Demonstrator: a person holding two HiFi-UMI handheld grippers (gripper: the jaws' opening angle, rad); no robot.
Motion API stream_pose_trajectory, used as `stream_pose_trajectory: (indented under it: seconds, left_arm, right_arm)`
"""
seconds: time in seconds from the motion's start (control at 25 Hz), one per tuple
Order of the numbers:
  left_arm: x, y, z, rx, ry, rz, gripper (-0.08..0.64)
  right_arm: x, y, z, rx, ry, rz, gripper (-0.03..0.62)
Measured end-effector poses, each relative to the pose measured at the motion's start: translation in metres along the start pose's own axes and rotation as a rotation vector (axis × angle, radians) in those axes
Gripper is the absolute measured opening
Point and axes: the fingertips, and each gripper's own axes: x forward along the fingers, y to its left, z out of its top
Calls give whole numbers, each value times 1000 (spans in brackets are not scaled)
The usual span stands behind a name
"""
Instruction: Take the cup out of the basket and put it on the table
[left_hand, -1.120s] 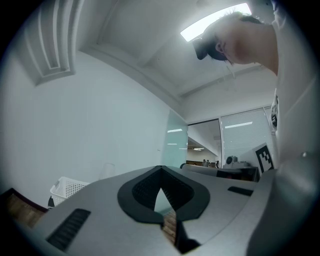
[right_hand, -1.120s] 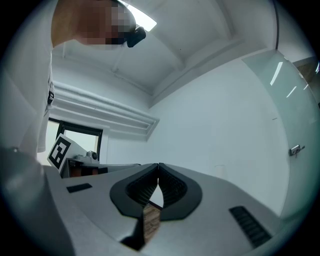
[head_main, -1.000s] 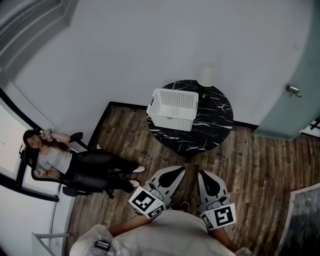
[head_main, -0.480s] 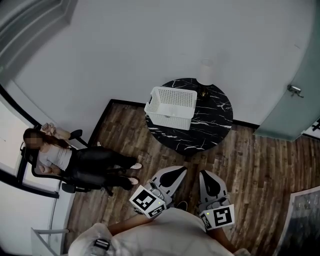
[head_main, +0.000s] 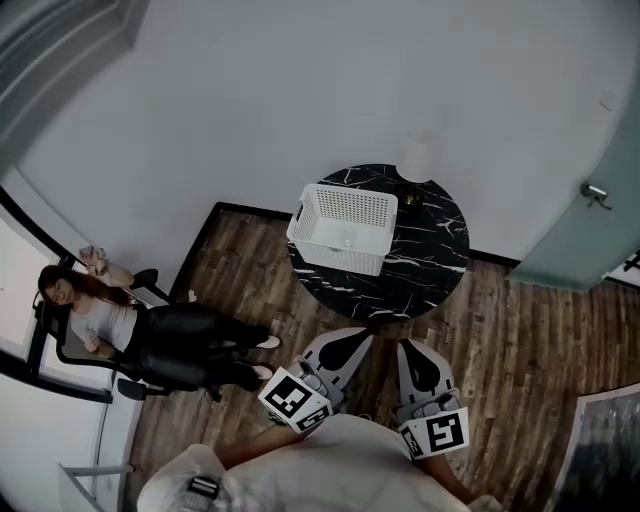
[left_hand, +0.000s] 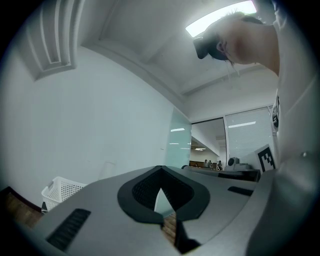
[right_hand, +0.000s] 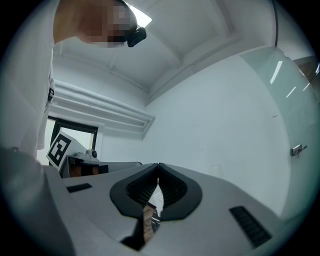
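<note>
Left tongs (head_main: 348, 348) and right tongs (head_main: 417, 356): both closed tip to tip, empty. Basket (head_main: 335, 252) on counter (head_main: 420, 265), ahead and well apart, slightly nearer my left. Cup presumably inside; can't make it out.

A white perforated plastic basket (head_main: 335, 256), rectangular and open-topped with a handle slot in its end wall, stands upright on the left part of a round black marble-patterned table (head_main: 432, 256) veined with white. The basket lies a little askew to the wall behind, and its near left corner reaches the table's edge. The table stands on dark wood flooring, close against the pale wall. On the basket's floor only a faint pale patch (head_main: 345, 238) shows, too small to tell whether it is the cup.
</note>
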Motion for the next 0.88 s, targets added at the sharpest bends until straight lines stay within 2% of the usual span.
stream_pose_trajectory:
  seconds: [0.48,0.88]
  left_arm:
    - [35,133,42,-1,-43,-1,5]
    - [45,254,64,-7,-52,28,5]
  right_arm:
    - [145,-12,7,-42,4,25,8]
    - [267,-9,-3,-60,25,59,8]
